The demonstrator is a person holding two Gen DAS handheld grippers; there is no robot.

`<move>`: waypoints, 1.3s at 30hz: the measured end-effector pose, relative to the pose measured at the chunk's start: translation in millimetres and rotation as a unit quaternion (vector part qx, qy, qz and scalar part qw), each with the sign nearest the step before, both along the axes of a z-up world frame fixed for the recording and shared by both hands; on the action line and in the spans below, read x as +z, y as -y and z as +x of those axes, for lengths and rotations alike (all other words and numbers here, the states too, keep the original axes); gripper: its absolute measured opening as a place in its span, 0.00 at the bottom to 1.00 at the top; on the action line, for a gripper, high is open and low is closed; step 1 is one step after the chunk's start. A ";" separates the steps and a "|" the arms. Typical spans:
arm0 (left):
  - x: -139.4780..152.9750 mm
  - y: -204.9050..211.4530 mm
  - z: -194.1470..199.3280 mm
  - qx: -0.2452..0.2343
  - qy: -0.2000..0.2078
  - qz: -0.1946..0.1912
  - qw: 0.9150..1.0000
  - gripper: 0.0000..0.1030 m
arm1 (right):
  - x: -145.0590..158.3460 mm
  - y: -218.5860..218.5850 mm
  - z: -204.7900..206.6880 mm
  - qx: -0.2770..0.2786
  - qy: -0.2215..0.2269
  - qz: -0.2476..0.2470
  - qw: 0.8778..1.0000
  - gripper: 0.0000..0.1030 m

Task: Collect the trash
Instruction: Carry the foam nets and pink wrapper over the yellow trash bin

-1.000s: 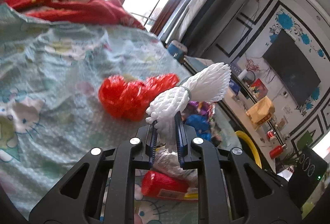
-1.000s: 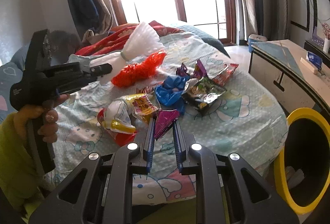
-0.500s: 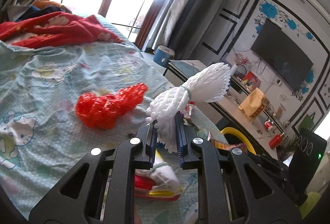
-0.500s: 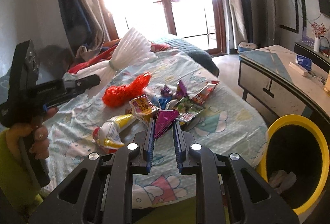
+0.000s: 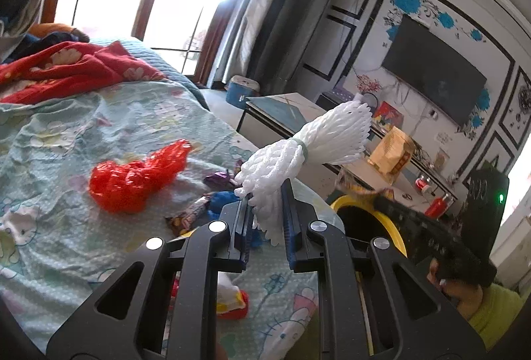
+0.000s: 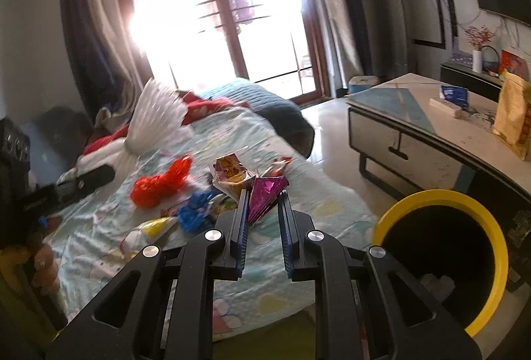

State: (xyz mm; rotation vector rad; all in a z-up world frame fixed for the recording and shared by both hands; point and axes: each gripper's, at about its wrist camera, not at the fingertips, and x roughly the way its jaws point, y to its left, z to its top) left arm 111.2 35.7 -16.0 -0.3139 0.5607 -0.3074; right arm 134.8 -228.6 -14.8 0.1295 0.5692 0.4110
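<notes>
The white foam fruit-net bundle [image 5: 307,149] is clamped in the left gripper [image 5: 267,220], held above the bed [image 5: 59,134]. The magenta foil wrapper [image 6: 265,194] is clamped in the right gripper [image 6: 262,220]. One red plastic bag [image 5: 136,176] lies on the bedsheet. Only the right wrist view shows the whole yellow-rimmed black bin [image 6: 444,197], standing beside the bed, with one pale scrap inside.

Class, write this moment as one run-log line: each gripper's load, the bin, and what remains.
left gripper: shut on white foam net | right gripper: shut on magenta wrapper | yellow-rimmed bin: beside bed | red bag: on bed
</notes>
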 end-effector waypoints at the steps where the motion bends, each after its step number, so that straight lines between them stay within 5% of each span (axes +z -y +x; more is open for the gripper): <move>1: -0.1 3.3 0.5 -0.003 0.000 0.003 1.000 0.10 | 1.5 5.5 0.8 -0.007 0.003 0.002 1.000 0.16; 22: -14.1 85.8 16.4 -0.083 -0.011 0.076 0.994 0.10 | 10.4 102.1 10.1 -0.124 0.017 0.042 0.991 0.16; 39: -44.7 174.9 27.8 -0.168 -0.032 0.153 0.973 0.10 | -3.2 170.0 13.4 -0.202 -0.010 0.073 0.977 0.16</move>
